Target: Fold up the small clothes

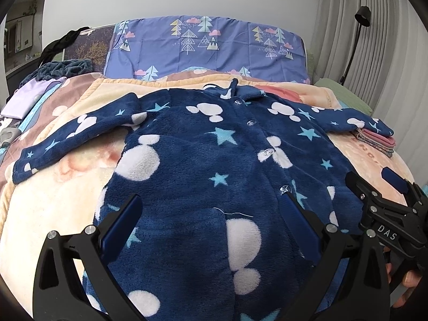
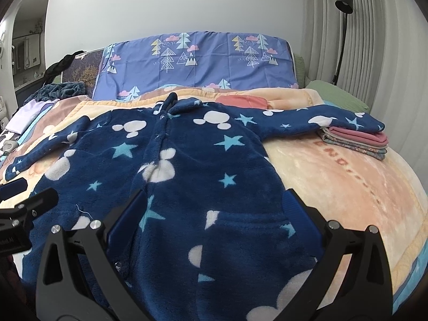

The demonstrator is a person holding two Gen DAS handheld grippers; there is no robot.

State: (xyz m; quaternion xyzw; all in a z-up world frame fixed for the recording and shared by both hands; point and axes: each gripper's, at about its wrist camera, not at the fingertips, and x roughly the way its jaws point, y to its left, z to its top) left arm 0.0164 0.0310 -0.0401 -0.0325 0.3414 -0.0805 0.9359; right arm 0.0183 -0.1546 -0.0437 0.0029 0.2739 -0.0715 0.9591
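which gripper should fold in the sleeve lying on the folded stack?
Right, probably. The right gripper hangs open over the fleece jacket on the side where that sleeve rests on the folded clothes. The left gripper, open, would cross.

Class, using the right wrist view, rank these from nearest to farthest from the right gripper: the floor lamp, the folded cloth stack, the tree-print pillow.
From the right gripper:
1. Folded cloth stack, right, under the fleece onesie sleeve.
2. Tree-print pillow, at the bed's head.
3. Floor lamp, far right by the curtain.
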